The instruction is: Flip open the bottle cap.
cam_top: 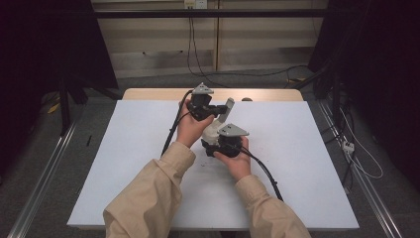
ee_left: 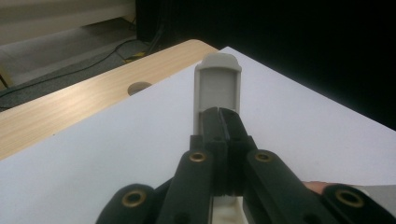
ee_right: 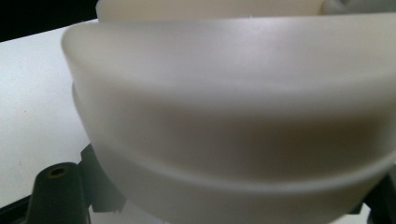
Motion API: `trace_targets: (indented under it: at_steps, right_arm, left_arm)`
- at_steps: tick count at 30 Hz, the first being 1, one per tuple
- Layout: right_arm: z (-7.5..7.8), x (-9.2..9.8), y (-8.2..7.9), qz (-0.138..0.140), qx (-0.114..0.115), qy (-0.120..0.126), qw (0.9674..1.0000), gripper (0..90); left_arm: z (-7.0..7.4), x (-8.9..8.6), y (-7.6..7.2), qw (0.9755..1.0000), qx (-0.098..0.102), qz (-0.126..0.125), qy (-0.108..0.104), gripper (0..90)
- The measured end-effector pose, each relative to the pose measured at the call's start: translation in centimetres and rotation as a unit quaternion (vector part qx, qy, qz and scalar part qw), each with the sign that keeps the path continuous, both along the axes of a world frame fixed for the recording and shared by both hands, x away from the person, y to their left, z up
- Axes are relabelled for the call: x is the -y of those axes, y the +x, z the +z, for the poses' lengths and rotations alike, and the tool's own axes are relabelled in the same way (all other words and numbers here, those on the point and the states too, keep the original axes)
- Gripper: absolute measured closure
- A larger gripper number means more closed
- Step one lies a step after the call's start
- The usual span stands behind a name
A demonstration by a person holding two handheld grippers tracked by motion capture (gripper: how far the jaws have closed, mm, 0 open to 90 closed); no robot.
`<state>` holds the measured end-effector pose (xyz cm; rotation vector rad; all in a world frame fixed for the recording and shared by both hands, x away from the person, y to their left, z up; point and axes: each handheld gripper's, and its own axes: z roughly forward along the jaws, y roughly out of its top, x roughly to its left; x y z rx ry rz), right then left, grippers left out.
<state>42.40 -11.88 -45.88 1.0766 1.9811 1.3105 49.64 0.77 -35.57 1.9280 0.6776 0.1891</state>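
White paper covers the table point(cam_top: 124, 163), with bare wood at its far edge. Left gripper point(ee_left: 219, 116) has its black fingers point(ee_left: 211, 133) pressed together on the bottom of a grey flap point(ee_left: 217, 86). That flap is flat and smooth with a round top, and it points straight away past the fingertips. Right gripper point(cam_top: 224, 146) pinches the white body point(ee_right: 233, 116) from below; it sits right against the camera, round, smooth, cloudy plastic. Both hands are on the thing, the left one farther out.
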Motion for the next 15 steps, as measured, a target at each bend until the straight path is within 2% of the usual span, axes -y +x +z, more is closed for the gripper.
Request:
trace_targets:
  at_steps: [15]
  right_arm:
    - [-0.04,0.03,0.04,0.0,-0.001,0.003,1.0,18.8]
  left_arm:
    - [-0.45,0.27,0.24,1.0,-0.006,0.0,-0.003,90.0]
